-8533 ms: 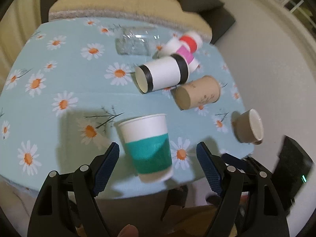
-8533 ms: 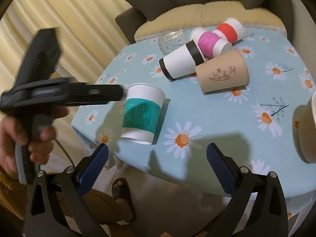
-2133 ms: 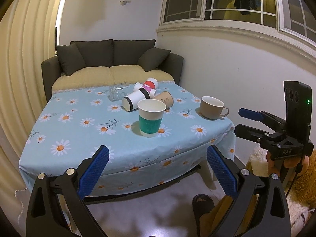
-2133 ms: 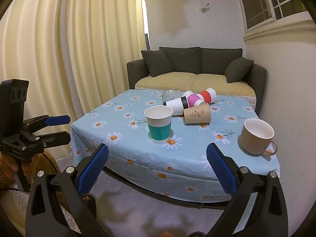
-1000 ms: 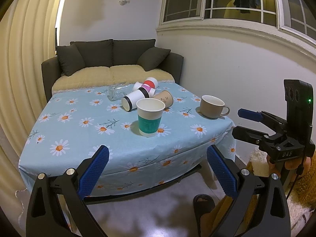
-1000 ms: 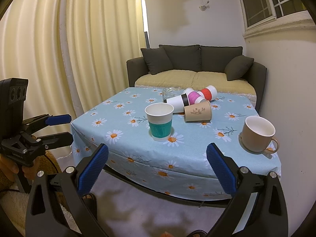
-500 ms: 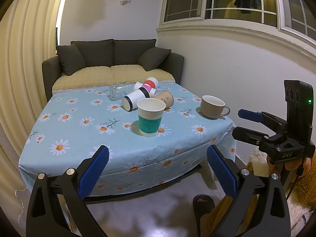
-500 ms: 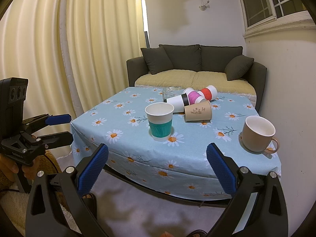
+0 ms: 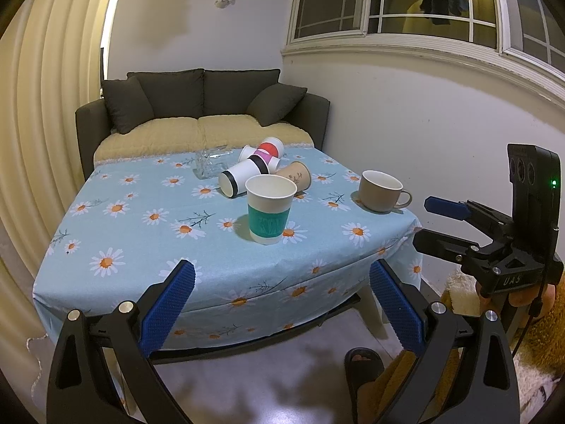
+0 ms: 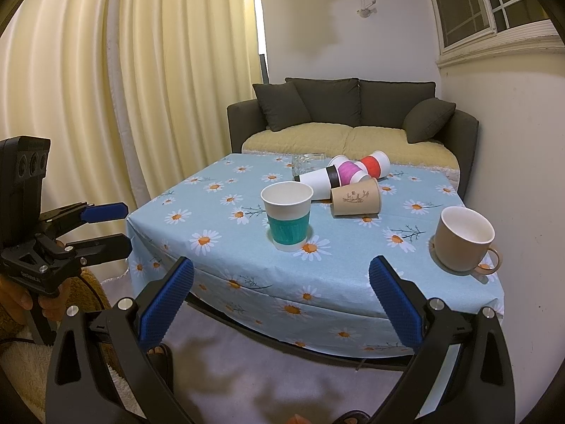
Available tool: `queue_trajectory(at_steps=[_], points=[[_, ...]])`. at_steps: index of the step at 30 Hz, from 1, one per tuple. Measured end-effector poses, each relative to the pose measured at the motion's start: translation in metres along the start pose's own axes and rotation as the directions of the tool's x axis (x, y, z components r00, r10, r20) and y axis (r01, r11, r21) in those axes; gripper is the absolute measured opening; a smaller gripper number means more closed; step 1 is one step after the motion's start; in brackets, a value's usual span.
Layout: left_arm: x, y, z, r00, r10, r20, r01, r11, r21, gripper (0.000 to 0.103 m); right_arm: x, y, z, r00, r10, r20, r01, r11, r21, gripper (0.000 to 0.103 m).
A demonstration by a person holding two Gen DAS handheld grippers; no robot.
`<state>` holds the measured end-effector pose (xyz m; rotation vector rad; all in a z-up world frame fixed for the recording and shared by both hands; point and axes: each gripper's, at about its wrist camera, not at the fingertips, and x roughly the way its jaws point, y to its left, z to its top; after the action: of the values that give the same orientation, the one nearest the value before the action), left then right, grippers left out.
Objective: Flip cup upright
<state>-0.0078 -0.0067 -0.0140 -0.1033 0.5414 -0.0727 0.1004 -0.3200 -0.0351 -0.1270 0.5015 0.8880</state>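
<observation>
A white paper cup with a teal band point(image 9: 269, 212) stands upright near the front of the daisy tablecloth table point(image 9: 141, 247); it also shows in the right wrist view point(image 10: 287, 215). My left gripper point(image 9: 282, 304) is open and empty, held back from the table's front edge. My right gripper point(image 10: 282, 304) is open and empty too, off the table's front corner. Each gripper shows in the other's view: the right one point(image 9: 438, 224) at the right, the left one point(image 10: 109, 228) at the left.
Behind the teal cup lie a black-banded white cup point(image 9: 243, 177), a brown cup point(image 9: 295, 175), a pink cup point(image 10: 349, 171) and a red cup point(image 10: 375, 164). A glass point(image 9: 210, 166) lies farther back. A beige mug point(image 9: 381, 196) stands upright at the right. A dark sofa point(image 9: 197, 120) stands behind.
Over 8.5 s both grippers pulled well back from the upright teal cup. In the last second nearly nothing moved.
</observation>
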Motion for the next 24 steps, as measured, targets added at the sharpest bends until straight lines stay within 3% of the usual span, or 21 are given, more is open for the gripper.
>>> queue_trajectory(at_steps=[24], points=[[0.0007, -0.0011, 0.0002, 1.0, 0.002, -0.004, -0.002, 1.0, -0.001, 0.097, 0.0018, 0.0, -0.0007, 1.0, 0.0, -0.005, 0.0, 1.0, -0.005, 0.098]])
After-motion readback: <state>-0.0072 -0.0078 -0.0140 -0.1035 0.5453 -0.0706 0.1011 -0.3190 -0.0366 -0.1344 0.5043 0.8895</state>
